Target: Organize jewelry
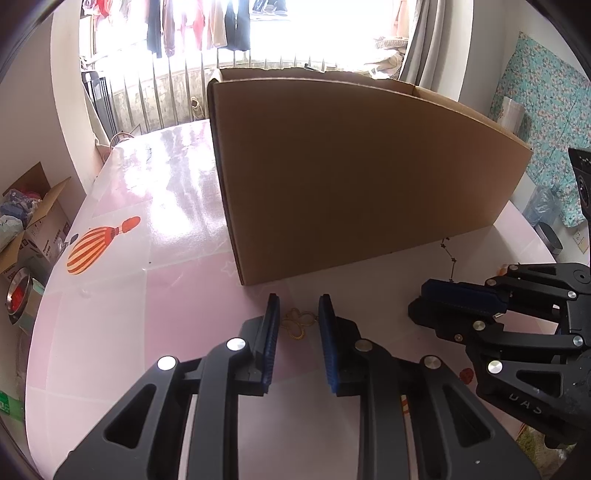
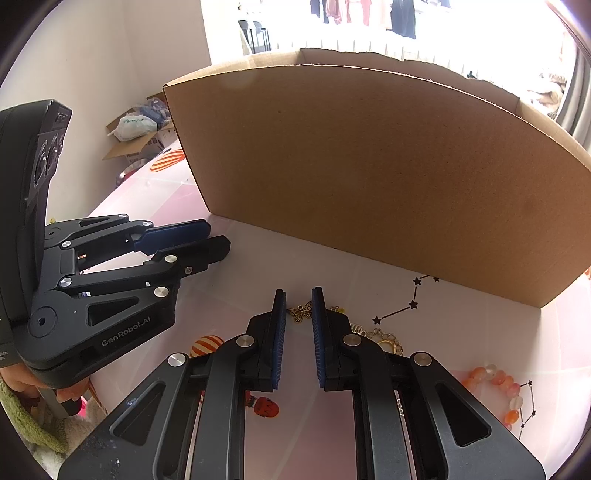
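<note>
Nothing seems boxed yet: left tongs point(image 1: 297, 314) stand apart around a gold chain point(image 1: 297, 323); right tongs point(image 2: 299, 308), also apart, frame a butterfly charm point(image 2: 301, 312); the bead bracelet point(image 2: 498, 387) waits rightward.

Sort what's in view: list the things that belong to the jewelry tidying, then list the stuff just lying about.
Belongs to the job:
gold clover charm
butterfly charm
orange bead bracelet
gold ring chain
cardboard box

Just lying about:
open carton of clutter
steel bowl
hanging clothes
</note>
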{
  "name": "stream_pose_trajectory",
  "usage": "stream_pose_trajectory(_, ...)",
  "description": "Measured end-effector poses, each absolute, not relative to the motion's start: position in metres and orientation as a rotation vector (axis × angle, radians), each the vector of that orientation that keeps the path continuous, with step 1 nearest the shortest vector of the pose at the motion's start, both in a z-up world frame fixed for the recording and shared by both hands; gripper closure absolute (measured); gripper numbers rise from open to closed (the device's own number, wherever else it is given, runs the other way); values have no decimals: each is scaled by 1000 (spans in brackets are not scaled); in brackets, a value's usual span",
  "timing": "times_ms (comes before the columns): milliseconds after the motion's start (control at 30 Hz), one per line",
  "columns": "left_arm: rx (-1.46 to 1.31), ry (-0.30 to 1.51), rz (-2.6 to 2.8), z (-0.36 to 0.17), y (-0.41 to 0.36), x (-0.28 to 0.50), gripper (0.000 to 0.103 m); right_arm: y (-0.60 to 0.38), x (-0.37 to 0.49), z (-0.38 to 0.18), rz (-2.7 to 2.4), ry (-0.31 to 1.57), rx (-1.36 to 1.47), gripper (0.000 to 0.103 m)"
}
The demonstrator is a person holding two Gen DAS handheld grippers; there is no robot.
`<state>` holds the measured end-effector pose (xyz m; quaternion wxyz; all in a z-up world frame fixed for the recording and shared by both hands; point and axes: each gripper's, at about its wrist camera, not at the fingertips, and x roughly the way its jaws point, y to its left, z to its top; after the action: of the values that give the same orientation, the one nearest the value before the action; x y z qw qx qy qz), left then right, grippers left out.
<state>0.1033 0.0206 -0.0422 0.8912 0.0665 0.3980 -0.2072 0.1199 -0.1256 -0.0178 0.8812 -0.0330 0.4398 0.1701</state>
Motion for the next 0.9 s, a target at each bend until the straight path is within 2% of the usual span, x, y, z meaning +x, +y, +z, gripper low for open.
stream_pose_trajectory(133,146,828,-443,-42,20,103,76,-127,120,-17,355,916,-67,90)
stream_pose_trajectory(167,155,828,-448,-42,18,102,71,-126,120,-18,355,915,-67,90)
stream_pose_trajectory(200,167,827,-450,-42,16,101,60,-127,120,-17,355,915,-65,90)
stream_pose_trajectory(267,194,832,-445,-43,12,99,49,-129,120,-17,356,916,-62,90)
stream_pose_trajectory(667,198,835,-390,-42,8,101,50,-133,120,-15,356,915,-59,90)
stream_pose_trajectory(900,211,820,-409,-42,5,100,74,-132,119,-15,355,915,-58,90)
